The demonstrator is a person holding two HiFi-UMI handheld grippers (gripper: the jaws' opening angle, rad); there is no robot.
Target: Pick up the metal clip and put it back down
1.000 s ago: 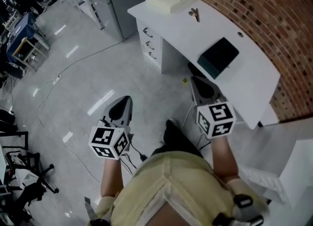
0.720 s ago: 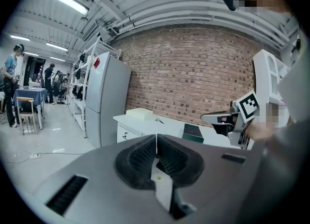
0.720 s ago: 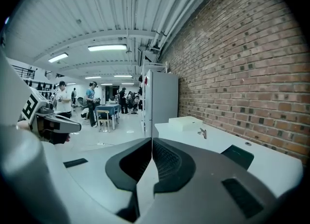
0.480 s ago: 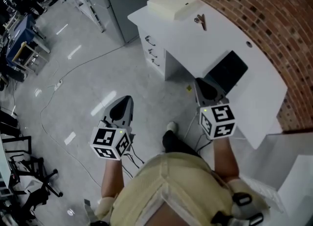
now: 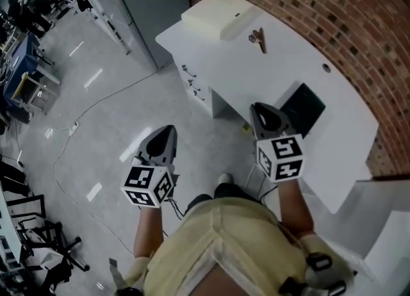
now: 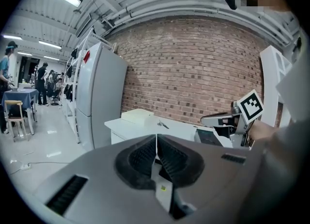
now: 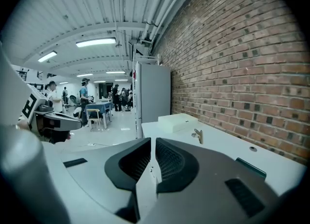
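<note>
The left gripper (image 5: pixel 165 131) hangs over open floor, its jaws pressed together on nothing, as its own view shows. Only the two gripper views catch the people (image 6: pixel 44 76) at tables far left. The head view alone shows a cable (image 5: pixel 83 106) trailing across the floor left of the white desk (image 5: pixel 282 64). The right gripper (image 5: pixel 255 106), also closed and empty, is at the desk's near edge beside a dark flat thing (image 5: pixel 306 106), perhaps a tablet. The metal clip (image 5: pixel 259 37) lies far on the desk, right of a cream box (image 5: pixel 214 14), near the brick wall (image 5: pixel 333 6).
</note>
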